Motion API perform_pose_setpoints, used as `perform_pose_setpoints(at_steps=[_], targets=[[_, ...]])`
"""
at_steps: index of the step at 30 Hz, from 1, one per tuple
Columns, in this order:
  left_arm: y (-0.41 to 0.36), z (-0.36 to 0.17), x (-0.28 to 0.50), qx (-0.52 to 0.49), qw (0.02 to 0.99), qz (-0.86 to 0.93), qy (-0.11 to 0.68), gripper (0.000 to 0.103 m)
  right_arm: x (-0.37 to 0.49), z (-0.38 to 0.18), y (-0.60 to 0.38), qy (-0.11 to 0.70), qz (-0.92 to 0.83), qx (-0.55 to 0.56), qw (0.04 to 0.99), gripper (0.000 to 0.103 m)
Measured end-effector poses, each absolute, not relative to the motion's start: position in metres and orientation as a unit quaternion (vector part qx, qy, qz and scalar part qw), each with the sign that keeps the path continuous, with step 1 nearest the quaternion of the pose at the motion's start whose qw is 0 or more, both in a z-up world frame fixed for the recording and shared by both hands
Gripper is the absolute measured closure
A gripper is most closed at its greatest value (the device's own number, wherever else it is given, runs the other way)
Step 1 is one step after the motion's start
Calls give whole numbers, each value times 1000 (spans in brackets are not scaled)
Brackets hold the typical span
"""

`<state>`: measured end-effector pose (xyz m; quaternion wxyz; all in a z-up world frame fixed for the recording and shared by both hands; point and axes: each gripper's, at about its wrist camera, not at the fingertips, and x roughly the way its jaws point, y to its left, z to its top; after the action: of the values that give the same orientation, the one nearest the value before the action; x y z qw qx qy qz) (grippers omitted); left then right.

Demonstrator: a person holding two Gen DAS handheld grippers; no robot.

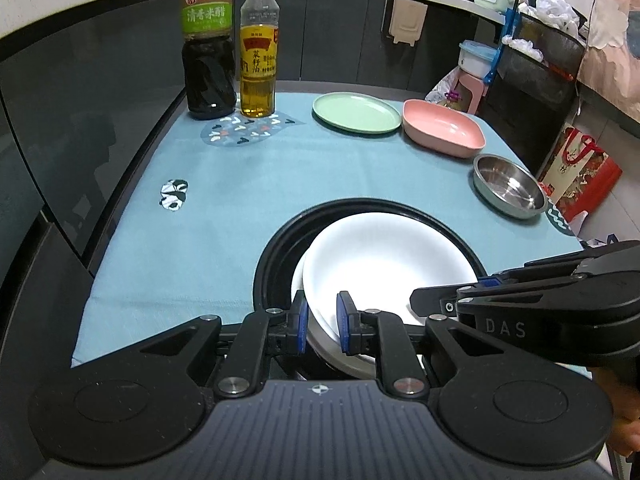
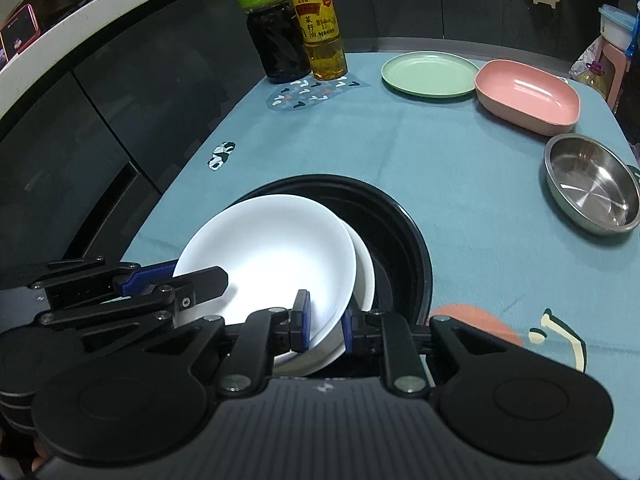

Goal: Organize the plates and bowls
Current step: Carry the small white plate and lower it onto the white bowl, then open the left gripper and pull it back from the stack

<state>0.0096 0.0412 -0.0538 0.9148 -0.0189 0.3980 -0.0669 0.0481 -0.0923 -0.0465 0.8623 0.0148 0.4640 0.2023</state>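
A: What's nearest?

B: Both grippers are on the stacked white plates (image 1: 384, 268), which sit in a black round tray (image 1: 276, 248) at the near edge of the table (image 1: 280, 168). The left gripper (image 1: 322, 322) has its jaws clamped on the plates' near rim. The right gripper (image 2: 325, 326) has its jaws pinched on the rim from the other side.

A: Any writing?

B: "DAS" shows on the right gripper's body in the left view. Farther back, a dark bottle (image 1: 209, 40) has a green label in Chinese, and an oil bottle (image 1: 259, 50) a yellow one.

A: What else?

B: On the right stands a steel bowl (image 1: 509, 190); beyond it a pink dish (image 1: 443, 128) touches a green plate (image 1: 356, 113). Dark cabinets (image 1: 80, 92) stand behind.
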Motion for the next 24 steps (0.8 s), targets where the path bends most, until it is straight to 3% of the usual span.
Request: perform_pose_setpoints(at_steps=[24], targets=[[38, -72, 14, 11, 906, -54, 420, 85, 48, -36, -108, 444, 205, 48, 871, 86]])
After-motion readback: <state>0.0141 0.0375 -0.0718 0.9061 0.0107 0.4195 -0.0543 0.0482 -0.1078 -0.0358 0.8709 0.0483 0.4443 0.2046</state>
